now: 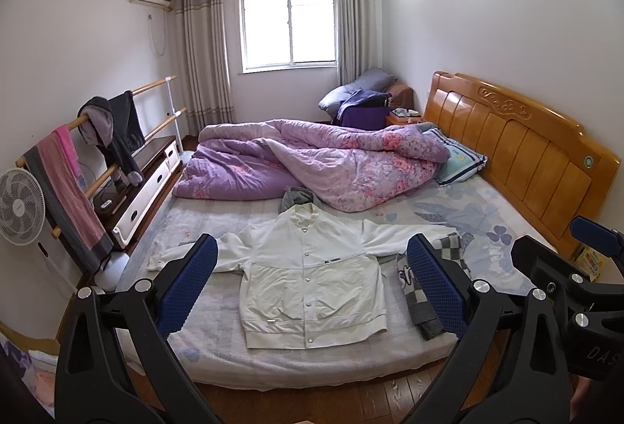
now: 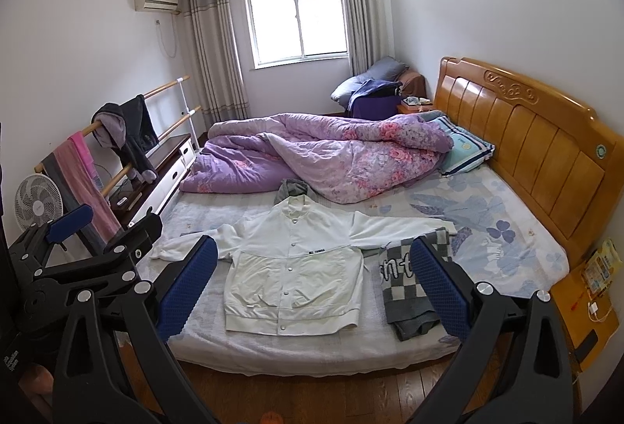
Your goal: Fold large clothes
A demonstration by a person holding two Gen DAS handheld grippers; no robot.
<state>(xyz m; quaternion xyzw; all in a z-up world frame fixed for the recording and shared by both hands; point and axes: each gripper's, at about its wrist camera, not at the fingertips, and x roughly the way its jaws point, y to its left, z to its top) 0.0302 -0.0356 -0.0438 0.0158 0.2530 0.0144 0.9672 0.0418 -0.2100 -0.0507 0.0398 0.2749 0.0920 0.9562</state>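
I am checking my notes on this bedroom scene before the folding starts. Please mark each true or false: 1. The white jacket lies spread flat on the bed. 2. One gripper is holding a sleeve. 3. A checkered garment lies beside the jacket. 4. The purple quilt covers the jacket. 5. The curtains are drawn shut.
1. The white jacket lies flat on the bed, sleeves out: true.
2. False: the left gripper and right gripper are both open, holding nothing.
3. The checkered garment lies beside it, on the headboard side: true.
4. False: the purple quilt is bunched beyond the collar.
5. False: the curtains hang open beside the window.
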